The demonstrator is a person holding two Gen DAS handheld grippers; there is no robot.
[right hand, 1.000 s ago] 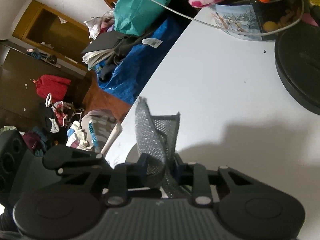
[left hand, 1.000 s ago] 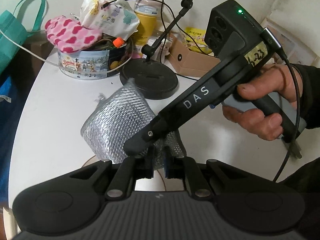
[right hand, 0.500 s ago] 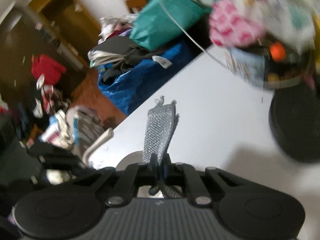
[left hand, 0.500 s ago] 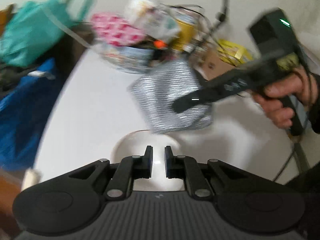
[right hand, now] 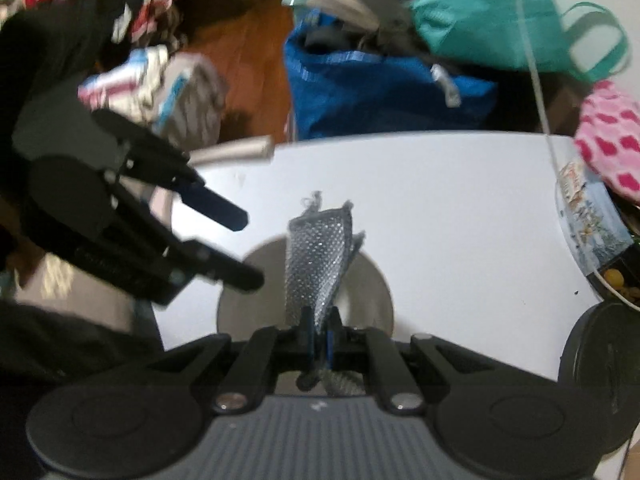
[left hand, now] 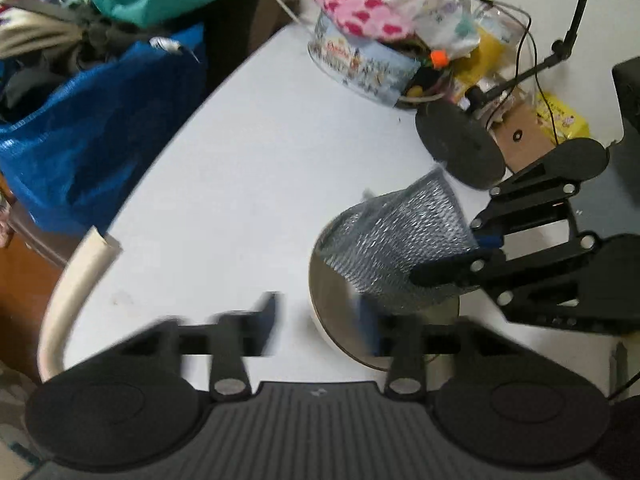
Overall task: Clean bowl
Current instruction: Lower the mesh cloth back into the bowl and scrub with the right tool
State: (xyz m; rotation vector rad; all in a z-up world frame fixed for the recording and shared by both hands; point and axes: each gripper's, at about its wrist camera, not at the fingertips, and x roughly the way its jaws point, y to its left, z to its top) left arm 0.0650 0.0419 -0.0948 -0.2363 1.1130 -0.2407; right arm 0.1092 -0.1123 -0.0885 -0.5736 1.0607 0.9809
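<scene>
There, a shallow round bowl with a pale rim and dull grey inside (left hand: 340, 304) sat on the white round-edged table (left hand: 248, 168), near the table's front edge. Over the bowl hung a silver mesh scouring cloth (left hand: 400, 240), pinched at one corner by the right gripper (right hand: 319, 340), whose jaws were closed tight on it. The left gripper (left hand: 318, 320) hovered just beside the bowl with its jaws parting and nothing between them; its right finger lay over the bowl's rim while the left lay over bare table. Behind the bowl stood a black round stand base (left hand: 460, 144), and farther back a printed round tin (left hand: 364, 68) with a pink heart-patterned cloth (left hand: 356, 8) on top. Off the table's far side from the bowl lay a blue woven bag (left hand: 96, 128).
</scene>
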